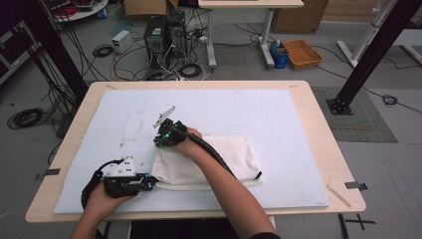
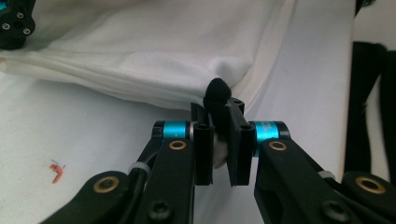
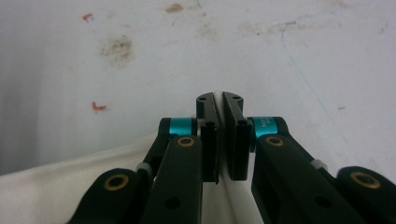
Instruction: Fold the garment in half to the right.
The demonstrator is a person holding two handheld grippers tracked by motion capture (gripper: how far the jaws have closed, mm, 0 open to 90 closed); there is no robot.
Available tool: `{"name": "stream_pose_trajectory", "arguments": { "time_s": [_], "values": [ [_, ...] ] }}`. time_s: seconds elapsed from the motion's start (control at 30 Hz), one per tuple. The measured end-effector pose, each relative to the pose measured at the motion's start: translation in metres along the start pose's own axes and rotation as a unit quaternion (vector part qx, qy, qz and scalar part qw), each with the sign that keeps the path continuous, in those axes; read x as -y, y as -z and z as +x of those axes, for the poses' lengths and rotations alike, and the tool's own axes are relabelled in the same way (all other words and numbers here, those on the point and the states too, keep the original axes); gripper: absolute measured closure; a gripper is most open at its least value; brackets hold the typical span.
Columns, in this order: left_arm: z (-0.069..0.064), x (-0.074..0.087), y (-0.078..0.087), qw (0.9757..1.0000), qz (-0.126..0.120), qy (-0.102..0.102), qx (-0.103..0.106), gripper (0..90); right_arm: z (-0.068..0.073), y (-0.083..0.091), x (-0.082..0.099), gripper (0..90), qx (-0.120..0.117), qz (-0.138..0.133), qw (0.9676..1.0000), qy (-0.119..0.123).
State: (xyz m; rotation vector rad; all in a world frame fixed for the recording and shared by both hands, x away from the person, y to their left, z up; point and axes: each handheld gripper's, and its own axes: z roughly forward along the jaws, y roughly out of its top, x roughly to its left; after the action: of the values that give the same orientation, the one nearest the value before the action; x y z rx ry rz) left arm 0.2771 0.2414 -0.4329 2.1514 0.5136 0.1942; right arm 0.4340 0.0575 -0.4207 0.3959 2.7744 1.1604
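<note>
1 white cloth [image 1: 219, 157]: left gripper [image 1: 149, 184] & right gripper [image 1: 160, 141] both clamped on it.

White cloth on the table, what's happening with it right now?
A person works the white cloth on the white mat with two handheld grippers. The left gripper is shut on the cloth's near-left corner, and the right gripper is shut on its far-left corner. The cloth lies mostly flat, not yet lifted.

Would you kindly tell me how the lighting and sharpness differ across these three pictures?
High view: even, dimmish room light, the folded white cloth fairly sharp. Left gripper view: bright cloth, softly blurred far off, the left tool crisp. Right gripper view: the stained white table mat looks greyish and soft, the right tool sharp.
</note>
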Motion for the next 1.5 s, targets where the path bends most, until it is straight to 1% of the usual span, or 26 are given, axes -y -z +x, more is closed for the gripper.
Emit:
{"name": "stream_pose_trajectory", "arguments": {
  "time_s": [0.07,0.13,0.23,0.33,0.43,0.47,0.57,0.67,0.73,0.87,0.97,1.07,1.17,1.3,1.4,1.5],
  "values": [
    [-0.002,-0.003,0.003,1.0,-0.008,-0.004,0.003,82.7,0.001,0.004,-0.002,86.8,-0.002,-0.01,0.9999,0.002],
    [-0.003,-0.008,0.004,0.9998,-0.016,-0.01,0.006,82.7,0.002,0.009,-0.003,86.9,-0.003,-0.014,0.9999,0.007],
    [-0.006,-0.015,0.003,0.9995,-0.024,-0.018,0.012,82.7,0.003,0.017,-0.004,86.8,-0.006,-0.022,0.9997,0.007],
    [-0.008,-0.024,0.001,0.999,-0.03,-0.027,0.021,82.7,0.002,0.028,-0.004,86.8,-0.004,-0.033,0.9994,0.011],
    [-0.009,-0.033,-0.003,0.9981,-0.037,-0.038,0.033,82.7,0.001,0.038,-0.002,86.8,-0.004,-0.039,0.9991,0.013],
    [-0.009,-0.037,-0.005,0.9978,-0.04,-0.039,0.036,82.7,0.001,0.041,0.0,86.8,-0.005,-0.041,0.9991,0.01],
    [-0.01,-0.046,-0.011,0.9971,-0.042,-0.047,0.043,82.7,-0.001,0.05,0.005,86.8,0.002,-0.039,0.9992,0.009],
    [-0.01,-0.054,-0.018,0.9963,-0.045,-0.05,0.054,82.7,-0.005,0.06,0.011,86.8,0.006,-0.045,0.999,0.004],
    [-0.011,-0.06,-0.023,0.9957,-0.044,-0.055,0.06,82.7,-0.007,0.067,0.014,86.8,0.01,-0.049,0.9987,0.006],
    [-0.013,-0.073,-0.036,0.9944,-0.045,-0.065,0.071,82.7,-0.01,0.081,0.021,86.7,0.021,-0.052,0.9984,0.002],
    [-0.014,-0.083,-0.048,0.9937,-0.041,-0.068,0.08,82.7,-0.015,0.092,0.029,86.8,0.031,-0.052,0.9982,-0.003],
    [-0.015,-0.093,-0.061,0.9926,-0.037,-0.072,0.09,82.7,-0.02,0.102,0.039,86.7,0.038,-0.055,0.9977,-0.01],
    [-0.016,-0.103,-0.073,0.9914,-0.032,-0.081,0.098,82.6,-0.023,0.113,0.049,86.7,0.049,-0.054,0.9973,-0.014],
    [-0.018,-0.115,-0.089,0.9903,-0.024,-0.087,0.106,82.6,-0.028,0.126,0.064,86.7,0.063,-0.052,0.9964,-0.022],
    [-0.02,-0.122,-0.102,0.9894,-0.024,-0.085,0.115,82.6,-0.032,0.135,0.078,86.7,0.076,-0.051,0.9953,-0.032],
    [-0.022,-0.128,-0.117,0.9884,-0.015,-0.089,0.122,82.6,-0.036,0.145,0.091,86.7,0.087,-0.051,0.994,-0.043]
  ]
}}
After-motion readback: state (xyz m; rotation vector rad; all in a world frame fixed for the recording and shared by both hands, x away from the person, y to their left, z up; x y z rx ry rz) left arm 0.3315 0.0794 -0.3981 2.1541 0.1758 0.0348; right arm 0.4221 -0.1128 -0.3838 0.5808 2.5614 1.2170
